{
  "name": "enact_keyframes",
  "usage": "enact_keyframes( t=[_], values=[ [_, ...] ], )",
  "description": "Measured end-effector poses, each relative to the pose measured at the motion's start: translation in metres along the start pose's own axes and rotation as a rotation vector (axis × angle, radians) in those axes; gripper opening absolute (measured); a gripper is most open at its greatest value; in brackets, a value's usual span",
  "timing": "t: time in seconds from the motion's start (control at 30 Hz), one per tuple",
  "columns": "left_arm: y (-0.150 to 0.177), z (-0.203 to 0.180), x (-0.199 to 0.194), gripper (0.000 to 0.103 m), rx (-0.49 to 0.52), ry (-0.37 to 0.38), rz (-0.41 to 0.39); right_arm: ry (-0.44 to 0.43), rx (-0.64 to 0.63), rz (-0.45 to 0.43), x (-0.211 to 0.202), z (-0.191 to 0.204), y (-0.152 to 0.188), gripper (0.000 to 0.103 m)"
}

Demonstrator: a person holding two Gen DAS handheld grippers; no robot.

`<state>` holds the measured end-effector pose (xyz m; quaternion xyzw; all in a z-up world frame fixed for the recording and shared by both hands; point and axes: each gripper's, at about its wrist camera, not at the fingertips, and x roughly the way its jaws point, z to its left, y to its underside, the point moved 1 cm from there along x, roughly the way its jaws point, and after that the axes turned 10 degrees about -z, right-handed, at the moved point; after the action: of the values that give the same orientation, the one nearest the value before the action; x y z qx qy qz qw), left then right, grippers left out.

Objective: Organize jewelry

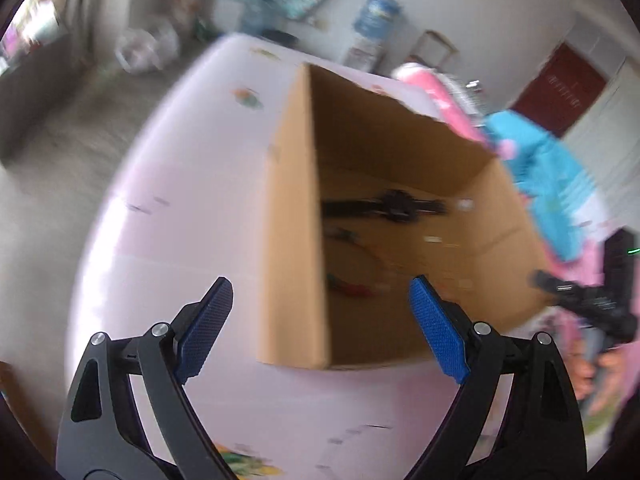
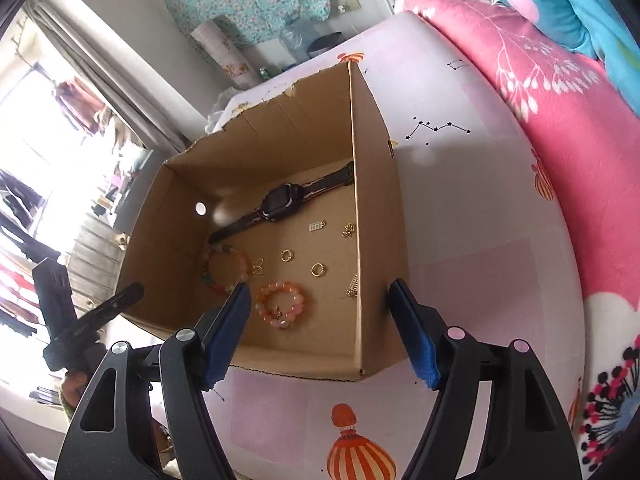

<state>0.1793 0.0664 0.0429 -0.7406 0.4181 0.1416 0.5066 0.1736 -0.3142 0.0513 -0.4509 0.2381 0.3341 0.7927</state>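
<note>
An open cardboard box stands on a pale pink sheet. Inside lie a black watch, an orange bead bracelet, a multicoloured bead bracelet, gold rings and small gold charms. My right gripper hangs open over the box's near corner, nothing between its blue pads. The left wrist view is blurred: the box shows with the watch as a dark streak. My left gripper stands wide open astride the box's near wall, holding nothing.
A pink floral blanket and a blue pillow lie to the right of the box. The other hand-held gripper shows at the left edge of the right wrist view. A water jug and hanging cloth stand against the far wall.
</note>
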Motion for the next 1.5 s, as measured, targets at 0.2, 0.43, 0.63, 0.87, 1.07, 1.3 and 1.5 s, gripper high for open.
enact_keyframes(
  t=[0.2, 0.43, 0.63, 0.87, 1.07, 1.3, 1.5],
  values=[
    [0.013, -0.021, 0.002, 0.086, 0.069, -0.013, -0.022, 0.040, -0.037, 0.027, 0.004, 0.007, -0.002, 0.070],
    [0.016, -0.023, -0.007, 0.086, 0.053, -0.027, -0.014, 0.041, -0.048, 0.039, -0.002, 0.005, 0.000, 0.070],
    [0.028, -0.029, -0.023, 0.086, 0.043, -0.042, 0.010, 0.035, -0.053, 0.051, -0.013, 0.002, 0.011, 0.070],
    [0.052, -0.037, -0.038, 0.086, 0.039, -0.050, 0.033, 0.044, -0.044, 0.048, -0.030, -0.004, 0.032, 0.070],
    [0.064, -0.040, -0.047, 0.086, 0.043, -0.062, 0.034, 0.055, -0.015, 0.028, -0.038, -0.006, 0.043, 0.070],
    [0.068, -0.038, -0.051, 0.086, 0.051, -0.058, 0.010, 0.046, -0.010, -0.001, -0.041, -0.004, 0.051, 0.073],
    [0.067, -0.041, -0.066, 0.087, 0.098, -0.098, -0.064, 0.084, -0.041, -0.035, -0.048, 0.000, 0.054, 0.076]
  ],
)
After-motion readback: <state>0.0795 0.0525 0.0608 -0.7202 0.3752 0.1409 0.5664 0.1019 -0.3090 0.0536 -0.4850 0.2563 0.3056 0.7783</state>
